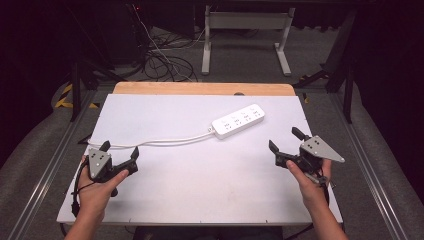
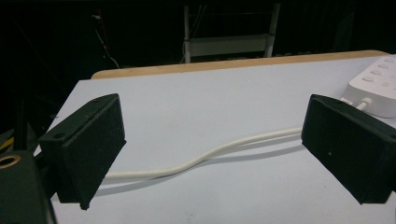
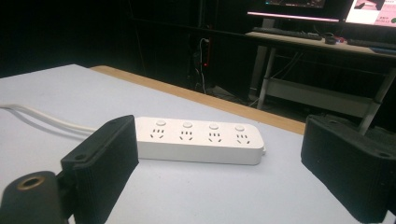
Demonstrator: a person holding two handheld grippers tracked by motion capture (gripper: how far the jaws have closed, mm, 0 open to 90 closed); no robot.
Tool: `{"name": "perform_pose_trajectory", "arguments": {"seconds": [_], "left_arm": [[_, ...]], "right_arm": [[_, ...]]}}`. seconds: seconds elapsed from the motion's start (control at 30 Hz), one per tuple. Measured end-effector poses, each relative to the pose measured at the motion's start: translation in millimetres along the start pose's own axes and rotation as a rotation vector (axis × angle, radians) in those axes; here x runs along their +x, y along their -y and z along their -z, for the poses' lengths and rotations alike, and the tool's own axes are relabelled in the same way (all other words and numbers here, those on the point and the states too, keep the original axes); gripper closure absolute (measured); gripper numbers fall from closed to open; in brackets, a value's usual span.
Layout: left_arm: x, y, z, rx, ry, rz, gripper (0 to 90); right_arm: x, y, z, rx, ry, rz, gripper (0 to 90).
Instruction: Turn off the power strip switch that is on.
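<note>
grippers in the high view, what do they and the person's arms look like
Both are black, hand-held tools with two blocky black jaws. The left claw and the right claw each carry a grey three-cornered plate dotted with small holes on top. A black cable trails from the left one beside the wrist. The person's forearms are bare, with no sleeves or gloves in sight.

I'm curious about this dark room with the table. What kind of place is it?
Probably a lab or workshop. A white power strip lies alone on a white table, a desk with screens stands behind, and loose cables tangle on the floor.
</note>
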State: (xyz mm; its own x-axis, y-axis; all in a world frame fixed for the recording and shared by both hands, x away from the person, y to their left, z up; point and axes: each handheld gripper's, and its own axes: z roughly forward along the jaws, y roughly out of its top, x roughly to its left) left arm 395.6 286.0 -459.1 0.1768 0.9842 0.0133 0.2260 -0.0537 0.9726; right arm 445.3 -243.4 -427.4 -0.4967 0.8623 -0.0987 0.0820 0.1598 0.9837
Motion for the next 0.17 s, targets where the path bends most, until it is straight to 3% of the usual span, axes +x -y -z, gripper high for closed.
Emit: {"name": "perform_pose_trajectory", "arguments": {"seconds": [0.17], "left_arm": [[0.8, 0.9, 1.9, 0.002, -0.003, -0.001, 6.6]], "right_arm": [[0.2, -0.2, -2.7, 0.0, -0.001, 0.0, 11.2]]}}
